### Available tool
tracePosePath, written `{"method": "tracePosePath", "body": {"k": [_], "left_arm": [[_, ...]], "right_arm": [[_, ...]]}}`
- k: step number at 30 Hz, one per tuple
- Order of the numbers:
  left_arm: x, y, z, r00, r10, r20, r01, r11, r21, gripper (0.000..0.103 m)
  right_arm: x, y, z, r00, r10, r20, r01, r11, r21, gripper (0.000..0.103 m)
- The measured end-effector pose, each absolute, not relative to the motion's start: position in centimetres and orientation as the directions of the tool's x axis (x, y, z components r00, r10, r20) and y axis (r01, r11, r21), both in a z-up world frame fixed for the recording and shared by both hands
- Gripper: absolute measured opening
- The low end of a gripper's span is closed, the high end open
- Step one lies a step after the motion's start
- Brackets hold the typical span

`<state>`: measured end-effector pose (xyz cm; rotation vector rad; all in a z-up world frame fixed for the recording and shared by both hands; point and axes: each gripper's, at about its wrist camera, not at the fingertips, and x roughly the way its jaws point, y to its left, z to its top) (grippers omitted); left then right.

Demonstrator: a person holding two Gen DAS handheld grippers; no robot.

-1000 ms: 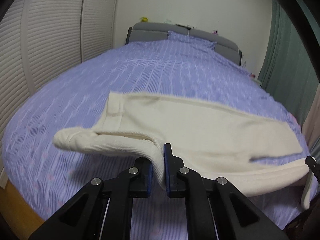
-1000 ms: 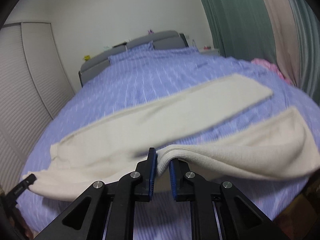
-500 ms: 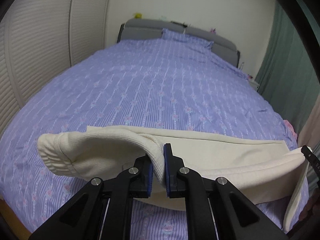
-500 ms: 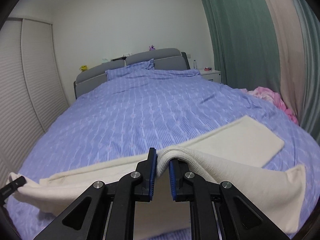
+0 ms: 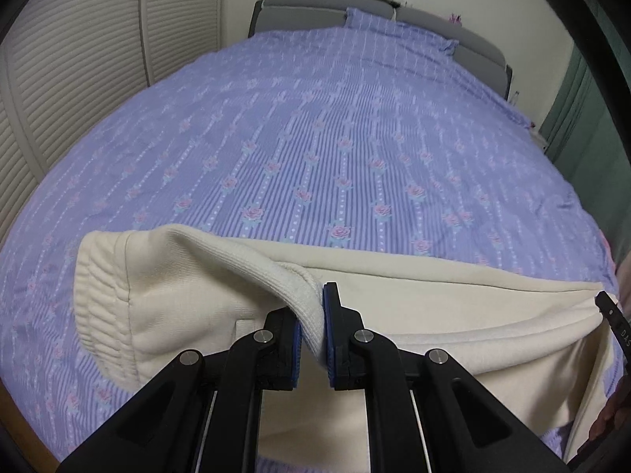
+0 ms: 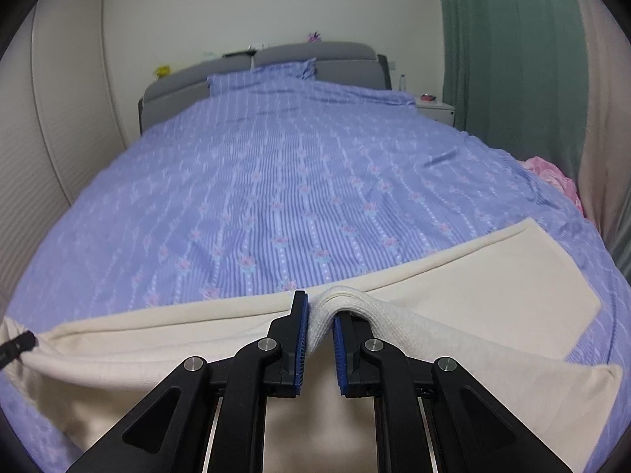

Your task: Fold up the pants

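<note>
Left gripper (image 5: 312,315) clamped on ribbed waistband of cream pants (image 5: 453,295), right gripper (image 6: 318,321) pinching ribbed cuff end. Pants lie along near edge of purple flowered bed cover (image 6: 295,181), one leg flat on it, other w/ edge lifted between grippers.

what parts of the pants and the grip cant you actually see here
- Left wrist view: the pants near edge, behind the left gripper arms and cut off by the frame.
- Right wrist view: the fabric below the right gripper, hidden by its arms.
- Both views: items on the headboard, too small.
</note>
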<state>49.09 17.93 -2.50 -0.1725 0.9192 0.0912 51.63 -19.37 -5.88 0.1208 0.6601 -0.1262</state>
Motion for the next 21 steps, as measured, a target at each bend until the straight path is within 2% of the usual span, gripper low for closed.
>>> {"method": "tracePosePath", "body": {"k": [8,15,21], "left_arm": [[54.1,18.0,-5.3,0.567,0.003,-0.824,-0.179,0.977,-0.119,0.012],[57.6,18.2,-8.2,0.518,-0.005,-0.855,-0.199,0.972,-0.126,0.012],[58.2,18.2,-8.9,0.492,-0.017,-0.870,-0.188,0.974,-0.126,0.020]], "right_arm": [[57.3,-19.5,-7.8,0.747,-0.079,-0.660,0.177,0.981,0.083,0.013],[62.1,-19.0,-10.7,0.677,-0.101,-0.729,0.188,0.981,0.038,0.013],[63.1,-18.0,-12.3,0.615,-0.116,-0.780,0.152,0.988,-0.027,0.018]]}}
